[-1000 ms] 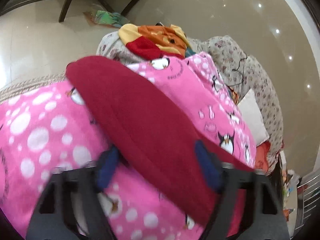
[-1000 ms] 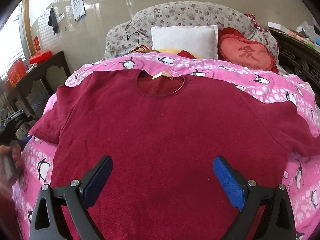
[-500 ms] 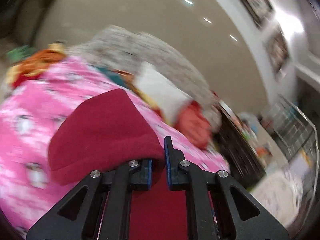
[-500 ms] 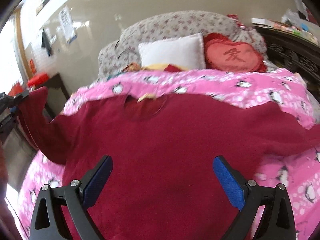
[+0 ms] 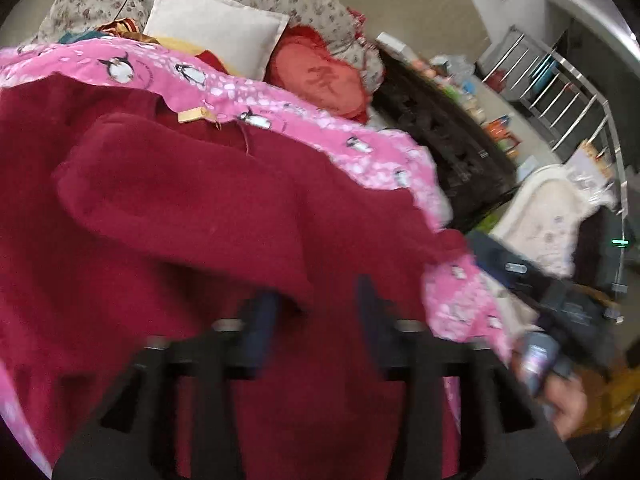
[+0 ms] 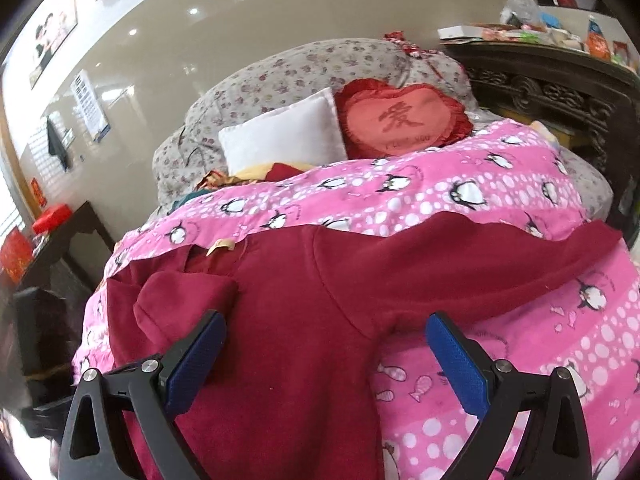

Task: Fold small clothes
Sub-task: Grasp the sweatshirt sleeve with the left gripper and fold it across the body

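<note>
A dark red long-sleeved top (image 6: 288,320) lies on a pink penguin blanket (image 6: 500,196) on the bed. Its left sleeve (image 6: 180,300) is folded in over the body; its right sleeve (image 6: 500,264) stretches out to the right. In the left wrist view the folded sleeve (image 5: 192,200) lies across the top just ahead of my left gripper (image 5: 316,320), whose jaws are parted and blurred, with nothing between them. My right gripper (image 6: 320,360) is open and empty above the top's lower body.
A white pillow (image 6: 284,136), a red heart cushion (image 6: 400,120) and a floral quilt (image 6: 300,68) lie at the bed's head. A dark carved cabinet (image 6: 560,92) stands to the right. A dark side table (image 6: 60,248) stands to the left.
My left gripper carried the left sleeve across over the top's body, then opened and let it go. My right gripper has shifted towards the right side of the top.
</note>
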Tool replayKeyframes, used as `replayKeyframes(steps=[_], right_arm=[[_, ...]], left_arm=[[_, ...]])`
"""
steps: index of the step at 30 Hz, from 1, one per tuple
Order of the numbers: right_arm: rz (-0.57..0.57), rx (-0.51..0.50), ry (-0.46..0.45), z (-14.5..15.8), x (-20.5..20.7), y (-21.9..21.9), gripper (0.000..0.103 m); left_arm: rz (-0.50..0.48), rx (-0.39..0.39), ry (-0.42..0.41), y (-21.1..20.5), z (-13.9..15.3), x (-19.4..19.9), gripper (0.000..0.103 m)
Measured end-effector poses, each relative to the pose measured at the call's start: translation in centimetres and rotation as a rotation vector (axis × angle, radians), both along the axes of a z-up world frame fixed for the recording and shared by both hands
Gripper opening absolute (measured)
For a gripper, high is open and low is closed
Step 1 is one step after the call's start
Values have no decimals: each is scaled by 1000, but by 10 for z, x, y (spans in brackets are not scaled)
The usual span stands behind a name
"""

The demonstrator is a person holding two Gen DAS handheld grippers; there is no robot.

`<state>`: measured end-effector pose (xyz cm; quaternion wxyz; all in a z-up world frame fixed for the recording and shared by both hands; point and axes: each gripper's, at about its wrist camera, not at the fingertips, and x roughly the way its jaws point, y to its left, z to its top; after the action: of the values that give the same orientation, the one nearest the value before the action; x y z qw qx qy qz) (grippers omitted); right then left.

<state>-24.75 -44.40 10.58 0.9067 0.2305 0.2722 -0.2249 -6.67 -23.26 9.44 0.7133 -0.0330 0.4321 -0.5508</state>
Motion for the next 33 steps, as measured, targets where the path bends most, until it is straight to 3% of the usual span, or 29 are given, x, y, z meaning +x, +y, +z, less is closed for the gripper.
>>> replayKeyframes(steps=[1,2,5,8,12,16,17,18,19,20,22,23,25,29,33], right_arm=[[21,-6,6,-1,4,3,100],[57,-16,15,-1,11,9,100],[173,-41,25,-3,29,31,100],[327,-49,46,-7,60,65,100],[454,-164,110,-10,102,114,99],[478,-344,211,-23,148,144,94],[492,-367,247,-31,160,148,85],[516,-375,281,-41,172,150,66],[529,-373,302,-47,178,150,54],[531,-372,326,-56,187,147,38],[530,-335,290,-54,188,135,28],[528,-280,235,-46,181,125,18],[483,-238,151,-26,166,105,16],[269,-276,48,10,113,44,16],[147,-253,140,-9,84,0,17]], left_arm=[[-2,-16,-14,12,5,-2,78],[12,-32,-63,33,16,-6,81],[87,-3,-186,72,21,-5,83],[215,117,-328,97,18,5,83],[305,241,-367,104,-9,20,83],[334,289,-353,105,-32,31,83],[338,292,-349,105,-35,31,83],[342,295,-346,103,-39,33,83],[343,299,-344,105,-41,34,83],[344,303,-344,100,-43,35,83],[345,306,-345,98,-43,35,83],[346,304,-349,100,-43,35,83],[354,303,-365,104,-41,34,83],[382,322,-356,105,-47,39,83],[388,330,-288,107,-62,46,83]])
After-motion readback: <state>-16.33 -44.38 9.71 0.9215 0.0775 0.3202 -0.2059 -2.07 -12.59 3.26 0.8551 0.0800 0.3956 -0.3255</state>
